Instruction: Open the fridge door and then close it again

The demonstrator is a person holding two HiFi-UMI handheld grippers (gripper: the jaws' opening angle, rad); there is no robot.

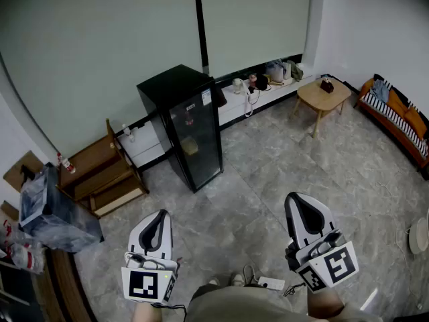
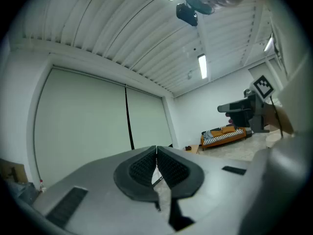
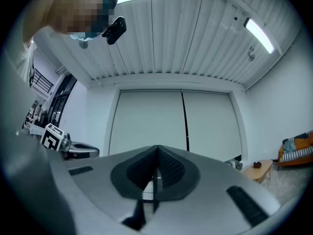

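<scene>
Fridge door [image 1: 199,139] is shut and stands well away from me. My left gripper [image 1: 161,217] and right gripper [image 1: 295,200] are both pressed together on nothing, because I am not near it yet.

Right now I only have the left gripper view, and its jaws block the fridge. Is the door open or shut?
Observer: Shut. In the head view the fridge stands by the wall with its glass door closed.
Operator: Is either gripper on it yet?
Observer: No. The left gripper and the right gripper are both apart from it, with floor in between.
Operator: Is the right gripper holding anything?
Observer: No. The right gripper view shows its jaws together with nothing between them.
</scene>
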